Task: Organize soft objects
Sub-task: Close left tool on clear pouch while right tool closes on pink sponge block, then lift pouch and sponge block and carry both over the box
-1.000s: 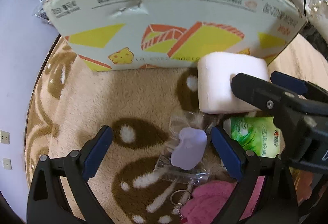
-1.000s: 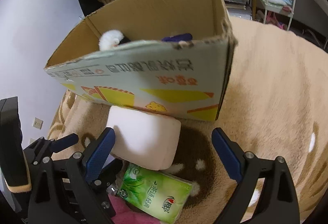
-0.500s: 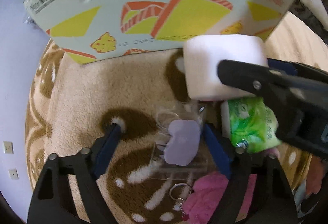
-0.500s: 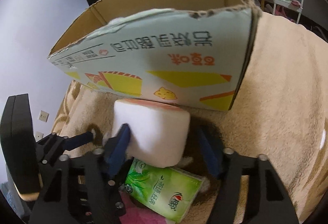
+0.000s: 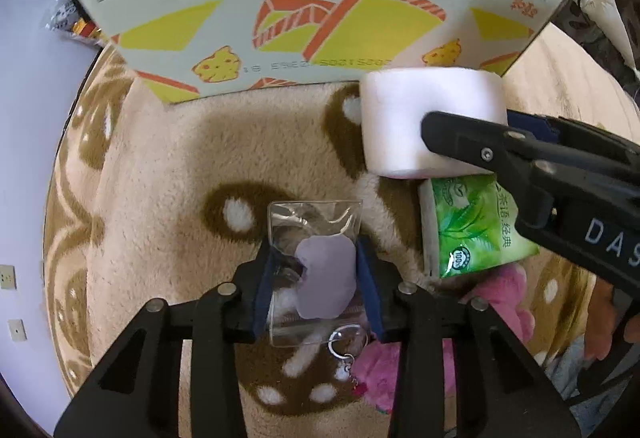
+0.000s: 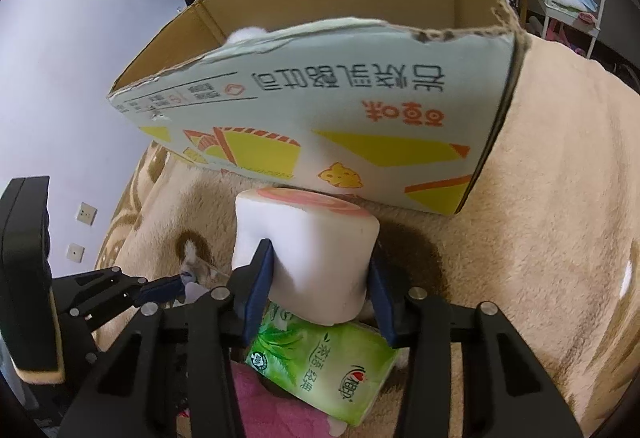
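A: How far along is the sorting?

B: Only partly. The white foam block [image 6: 310, 262] lies on the plush blanket [image 6: 540, 238] just in front of the cardboard box [image 6: 320, 109], and the right hand-held gripper [image 6: 318, 284] has just been closing; its blue pads now press the block's two sides.

A: And the other one?

B: The left hand-held gripper [image 5: 316, 280] has also just been closing, and it is clamped on the clear pouch with the lilac soft toy [image 5: 326, 278] and key ring inside, also down on the blanket.

A: Anything in the box yet?

B: A bit of white fluff [image 6: 248, 34] peeks over the near wall, so something seems to be inside; the rest is hidden.

A: What is left?

B: Both gripped items have yet to be lifted into the box. The green tissue pack [image 6: 320, 366] and the pink plush [image 5: 496, 298] lie untouched beside them.
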Tool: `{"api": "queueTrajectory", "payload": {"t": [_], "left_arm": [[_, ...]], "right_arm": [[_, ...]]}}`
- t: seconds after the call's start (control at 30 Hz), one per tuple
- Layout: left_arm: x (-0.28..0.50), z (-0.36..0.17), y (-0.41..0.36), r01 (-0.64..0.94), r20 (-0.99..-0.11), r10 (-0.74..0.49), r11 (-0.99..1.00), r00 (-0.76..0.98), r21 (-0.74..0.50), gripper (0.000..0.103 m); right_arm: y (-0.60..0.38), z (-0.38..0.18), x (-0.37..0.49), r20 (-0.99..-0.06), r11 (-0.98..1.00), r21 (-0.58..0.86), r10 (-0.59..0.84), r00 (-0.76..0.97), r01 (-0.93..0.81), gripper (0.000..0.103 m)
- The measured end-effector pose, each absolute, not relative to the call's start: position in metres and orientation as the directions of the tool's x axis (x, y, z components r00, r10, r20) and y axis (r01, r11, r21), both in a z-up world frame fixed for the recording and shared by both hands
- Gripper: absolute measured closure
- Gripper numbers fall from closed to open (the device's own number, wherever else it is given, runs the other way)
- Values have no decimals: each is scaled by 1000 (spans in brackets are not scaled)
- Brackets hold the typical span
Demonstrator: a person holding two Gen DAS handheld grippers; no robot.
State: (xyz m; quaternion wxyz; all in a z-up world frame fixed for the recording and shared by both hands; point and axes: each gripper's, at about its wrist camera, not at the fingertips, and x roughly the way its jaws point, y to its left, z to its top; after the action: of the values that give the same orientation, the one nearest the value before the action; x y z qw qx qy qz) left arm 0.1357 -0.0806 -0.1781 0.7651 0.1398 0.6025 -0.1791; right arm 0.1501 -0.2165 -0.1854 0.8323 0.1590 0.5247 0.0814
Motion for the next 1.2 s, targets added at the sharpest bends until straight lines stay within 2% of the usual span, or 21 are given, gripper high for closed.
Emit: {"api": "queueTrajectory", "payload": {"t": [0.73, 0.9, 1.0, 1.2], "left_arm": [[138, -147, -45, 293, -933, -81, 956, 350, 27, 66], [131, -128, -52, 271, -908, -97, 962, 407, 19, 66], [126, -117, -51, 258, -885, -83, 965, 459, 43, 66], [121, -91, -37, 223, -827, -104, 974, 553, 27, 66]], "right_arm": [[-221, -156, 126, -840, 966, 254, 200, 504, 40, 68], [-224, -148, 118, -832, 968, 244, 177, 525, 61, 69], [-230, -141, 113, -826, 964, 250, 165, 539, 88, 73], [-231, -103, 98, -762, 968, 239, 139, 633, 74, 74]]}}
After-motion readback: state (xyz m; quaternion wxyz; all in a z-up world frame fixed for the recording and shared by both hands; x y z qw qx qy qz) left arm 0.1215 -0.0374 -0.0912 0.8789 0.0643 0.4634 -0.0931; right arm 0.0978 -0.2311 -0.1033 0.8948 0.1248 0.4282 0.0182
